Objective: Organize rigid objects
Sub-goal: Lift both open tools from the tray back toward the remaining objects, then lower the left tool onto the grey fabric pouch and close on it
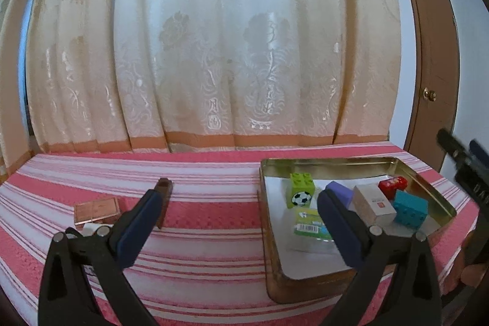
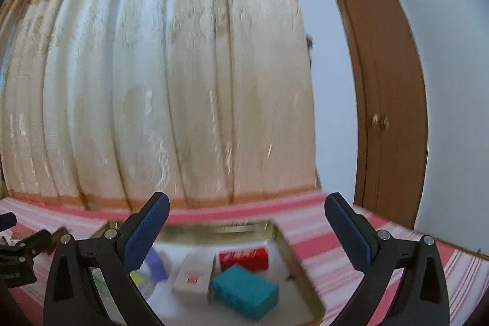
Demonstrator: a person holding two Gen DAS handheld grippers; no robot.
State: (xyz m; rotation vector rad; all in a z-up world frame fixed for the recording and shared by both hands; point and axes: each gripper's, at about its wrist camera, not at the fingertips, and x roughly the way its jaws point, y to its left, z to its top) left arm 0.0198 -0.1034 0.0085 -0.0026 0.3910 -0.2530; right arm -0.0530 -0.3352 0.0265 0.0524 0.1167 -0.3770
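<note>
A gold metal tin (image 1: 336, 162) lies on the striped cloth at the right. It holds a green brick with a football (image 1: 301, 190), a purple block (image 1: 340, 191), a white box (image 1: 373, 203), a red block (image 1: 392, 184), a teal brick (image 1: 409, 208) and a green packet (image 1: 310, 225). My left gripper (image 1: 241, 197) is open and empty, near the tin's left side. A brown block (image 1: 165, 203) and a copper-coloured box (image 1: 96, 211) lie left of it. My right gripper (image 2: 246, 208) is open and empty above the tin (image 2: 302, 274), over the teal brick (image 2: 244, 291), red block (image 2: 244, 257) and white box (image 2: 194, 274).
A red and white striped cloth (image 1: 198, 249) covers the surface. A cream curtain (image 1: 214, 51) hangs close behind it. A brown door (image 1: 434, 66) with a knob stands at the right. The right gripper's body (image 1: 467, 170) shows at the right edge of the left wrist view.
</note>
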